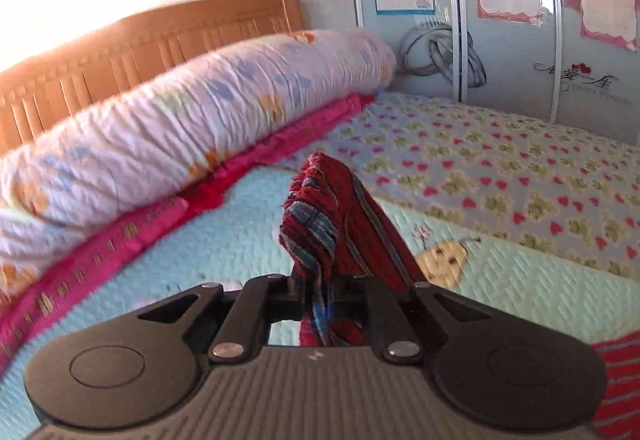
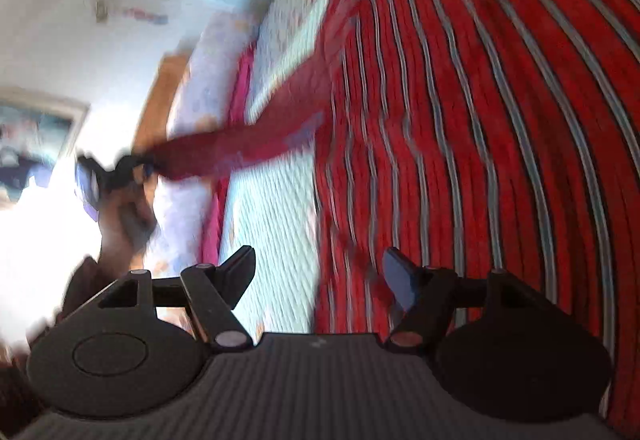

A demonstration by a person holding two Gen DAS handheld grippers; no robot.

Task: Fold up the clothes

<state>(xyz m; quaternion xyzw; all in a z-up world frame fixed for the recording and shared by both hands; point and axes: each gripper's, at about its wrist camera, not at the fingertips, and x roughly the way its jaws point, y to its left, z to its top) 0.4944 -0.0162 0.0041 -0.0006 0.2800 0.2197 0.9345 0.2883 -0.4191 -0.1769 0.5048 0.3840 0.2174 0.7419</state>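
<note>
sweater (image 1: 320,216) clamped in left hand-held gripper (image 1: 320,280); right hand-held gripper (image 2: 320,272) released; bolster (image 1: 180,120) beside.

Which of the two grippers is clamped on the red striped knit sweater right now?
The left gripper: jaws shut on the red striped knit sweater. The right gripper is open, holding nothing.

A bed (image 1: 520,280) with a slatted orange wooden headboard (image 1: 140,48) carries a quilted coverlet (image 1: 480,168) printed with pink hearts, turning pale blue nearer the camera. Just below the headboard, a long rolled floral duvet (image 1: 180,128) rests on a pink blanket (image 1: 100,252). Farther from the headboard, a red striped knitted sweater (image 2: 480,120) spreads across the coverlet
</note>
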